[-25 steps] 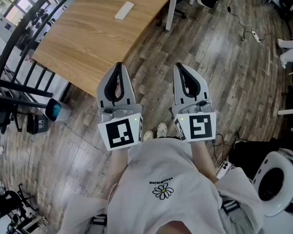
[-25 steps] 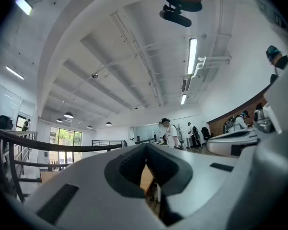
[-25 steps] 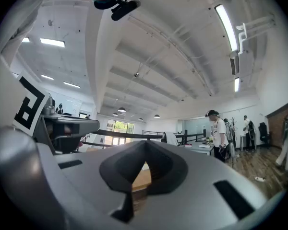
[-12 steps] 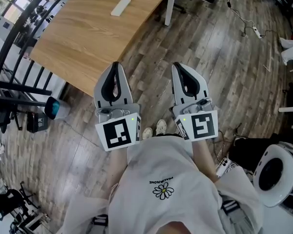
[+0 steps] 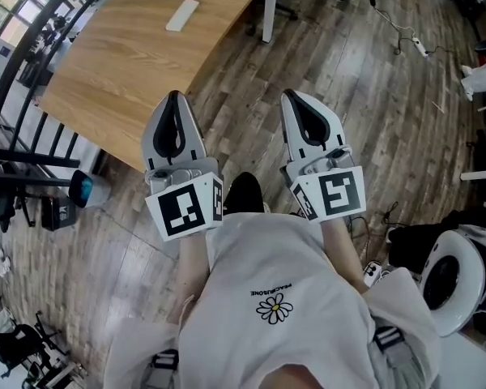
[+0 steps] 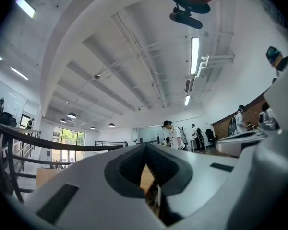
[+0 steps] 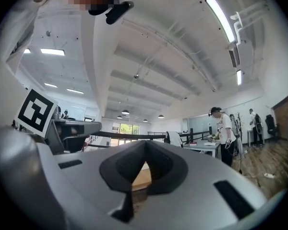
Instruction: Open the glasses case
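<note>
A white glasses case (image 5: 182, 14) lies shut on the far part of the wooden table (image 5: 121, 63). I hold both grippers side by side in front of my body, pointing toward the table and well short of the case. My left gripper (image 5: 176, 96) is shut, its tip over the table's near edge. Over the plank floor, my right gripper (image 5: 295, 96) is shut too. In the left gripper view the jaws of the left gripper (image 6: 145, 146) meet with nothing between them. The right gripper (image 7: 145, 143) shows the same in its own view.
A black railing (image 5: 16, 63) runs along the left of the table. A blue-topped can (image 5: 81, 190) stands on the floor below it. A white table leg (image 5: 269, 10) and floor cables (image 5: 405, 35) lie ahead; a white round device (image 5: 449, 280) sits at lower right. People stand far off.
Both grippers have moved toward the table, and the left tip now overlaps its near edge. A black shoe has come into view between them. The jaws stay shut.
</note>
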Demonstrator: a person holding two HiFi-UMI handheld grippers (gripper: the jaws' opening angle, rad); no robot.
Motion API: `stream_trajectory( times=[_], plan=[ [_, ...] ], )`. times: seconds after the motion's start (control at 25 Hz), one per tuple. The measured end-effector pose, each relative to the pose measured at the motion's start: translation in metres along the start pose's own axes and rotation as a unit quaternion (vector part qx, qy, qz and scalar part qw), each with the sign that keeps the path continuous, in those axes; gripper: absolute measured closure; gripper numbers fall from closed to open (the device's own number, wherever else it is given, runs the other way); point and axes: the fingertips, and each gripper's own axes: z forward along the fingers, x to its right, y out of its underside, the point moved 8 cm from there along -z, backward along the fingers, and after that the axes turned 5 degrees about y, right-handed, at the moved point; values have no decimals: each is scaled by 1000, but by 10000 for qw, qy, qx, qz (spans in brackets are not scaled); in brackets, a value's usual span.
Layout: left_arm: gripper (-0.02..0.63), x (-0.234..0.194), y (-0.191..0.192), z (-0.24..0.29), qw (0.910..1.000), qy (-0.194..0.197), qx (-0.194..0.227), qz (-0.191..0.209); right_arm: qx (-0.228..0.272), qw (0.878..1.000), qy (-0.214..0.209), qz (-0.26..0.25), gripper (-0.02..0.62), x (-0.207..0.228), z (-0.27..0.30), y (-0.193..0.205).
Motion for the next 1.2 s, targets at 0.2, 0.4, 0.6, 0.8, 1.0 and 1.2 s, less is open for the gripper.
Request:
stream_trajectory(
  times=[0.2, 0.4, 0.6, 0.8, 1.0, 1.2],
  plan=[
    [589, 1, 6, 30, 9999, 123, -49, -57, 130, 9998, -118, -103, 588, 20, 23, -4],
    [589, -19, 32, 93, 9998, 140, -78, -79, 168, 9994, -266, -164, 588, 36, 70, 12],
    [589, -35, 43, 160, 9998, 159, -61, -31, 399, 9981, -425, -188, 588, 74, 132, 8],
    [588, -66, 63, 238, 9996, 70, -137, -222, 348, 9953, -556, -718, 588, 98, 221, 7],
    [588, -90, 63, 315, 9999, -72, 68, -49, 301, 9938, -907, -569, 588, 120, 320, 10],
    [589, -128, 61, 363, 9969, -540, 466, 323, 203, 9876, -1443, -584, 588, 111, 418, 25]
  ],
)
